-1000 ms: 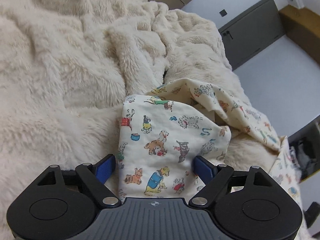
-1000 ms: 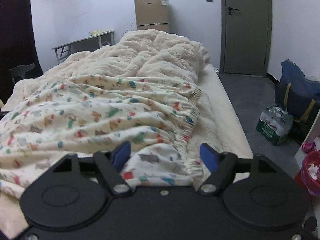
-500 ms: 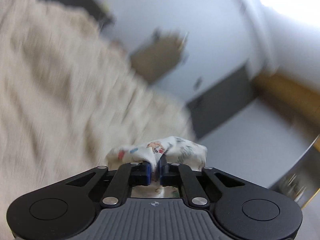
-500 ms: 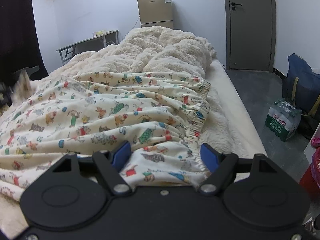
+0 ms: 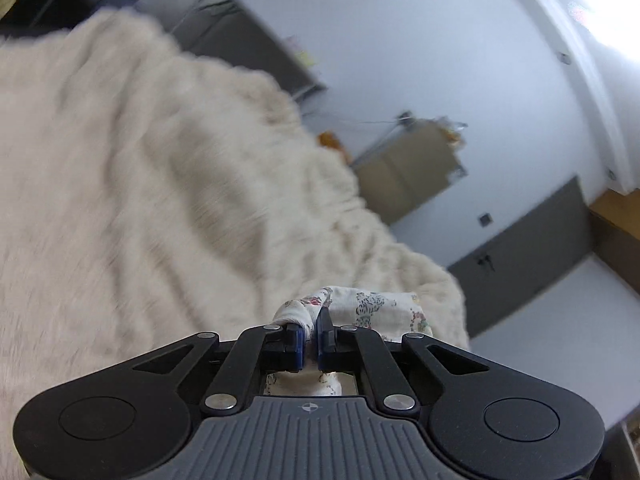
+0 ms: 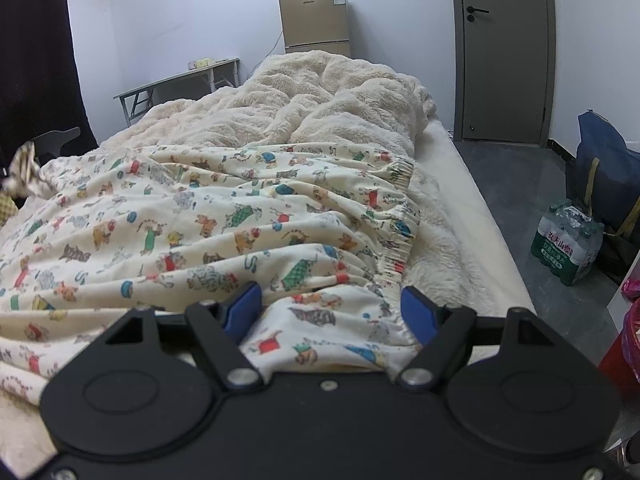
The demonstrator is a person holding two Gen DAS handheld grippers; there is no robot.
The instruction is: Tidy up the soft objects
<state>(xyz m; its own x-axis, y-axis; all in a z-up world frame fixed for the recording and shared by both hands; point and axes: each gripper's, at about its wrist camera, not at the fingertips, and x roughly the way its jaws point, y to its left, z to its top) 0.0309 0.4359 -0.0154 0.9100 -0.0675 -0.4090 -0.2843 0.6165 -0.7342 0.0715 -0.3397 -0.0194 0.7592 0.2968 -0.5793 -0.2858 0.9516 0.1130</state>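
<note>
A cream sheet printed with small cartoon dogs [image 6: 200,216] lies spread over the near half of the bed, its elastic hem bunched on the right. My right gripper [image 6: 330,306] stands open low over the sheet's near right corner, cloth lying between its blue pads. In the left wrist view my left gripper [image 5: 309,334] is shut on a pinched corner of the same printed sheet [image 5: 372,308], lifted above the fluffy cream blanket [image 5: 140,184]. That lifted corner also shows at the far left of the right wrist view as a raised tuft of sheet [image 6: 26,172].
The fluffy blanket [image 6: 320,96] is heaped toward the head of the bed. Beyond stand a small fridge [image 6: 314,20], a folding table [image 6: 180,80] and a grey door [image 6: 502,48]. On the floor to the right sit a pack of water bottles [image 6: 566,244], a blue bag [image 6: 604,168] and a red bin [image 6: 624,344].
My left gripper went from open over the sheet corner to shut on it, then lifted and swung upward with it. The right gripper stayed open and edged slightly forward.
</note>
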